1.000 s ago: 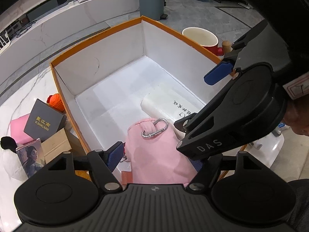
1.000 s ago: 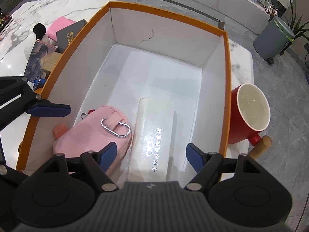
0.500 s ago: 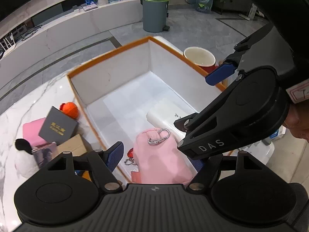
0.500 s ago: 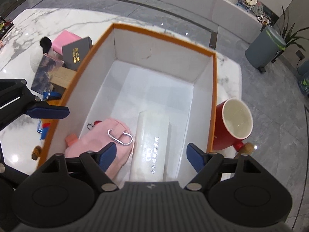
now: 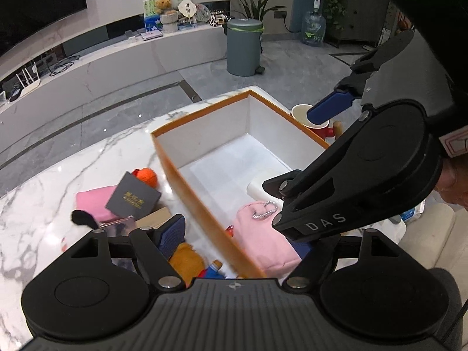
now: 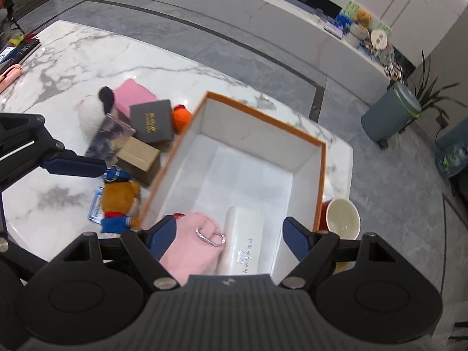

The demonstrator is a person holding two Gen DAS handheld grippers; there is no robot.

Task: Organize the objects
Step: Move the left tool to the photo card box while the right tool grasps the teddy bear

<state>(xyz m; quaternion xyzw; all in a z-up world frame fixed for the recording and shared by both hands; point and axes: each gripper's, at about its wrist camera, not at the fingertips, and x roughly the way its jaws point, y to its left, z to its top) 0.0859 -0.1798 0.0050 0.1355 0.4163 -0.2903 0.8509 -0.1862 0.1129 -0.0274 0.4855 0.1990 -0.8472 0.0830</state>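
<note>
An orange-rimmed white box (image 6: 320, 175) stands on the marble table; it also shows in the left wrist view (image 5: 204, 201). Inside lie a pink pouch (image 6: 193, 248) with a carabiner and a white roll (image 6: 242, 239). My right gripper (image 6: 229, 235) is open and empty, high above the box's near end. My left gripper (image 5: 237, 234) is open and empty above the box's left wall. Left of the box lie a dark grey box (image 6: 150, 124), a cardboard box (image 6: 139, 158), a pink case (image 6: 133, 96), an orange ball (image 6: 181, 117) and a plush toy (image 6: 120, 201).
A red mug (image 6: 342, 219) with a wooden handle stands right of the box near the table edge. A photo card (image 6: 108, 137) and a black pom-pom (image 6: 105, 96) lie among the loose items. A grey bin (image 6: 389, 117) stands on the floor beyond.
Both grippers have risen and pulled back from the box, so the table and loose items left of it show. Both stay open. The pouch and roll have not moved.
</note>
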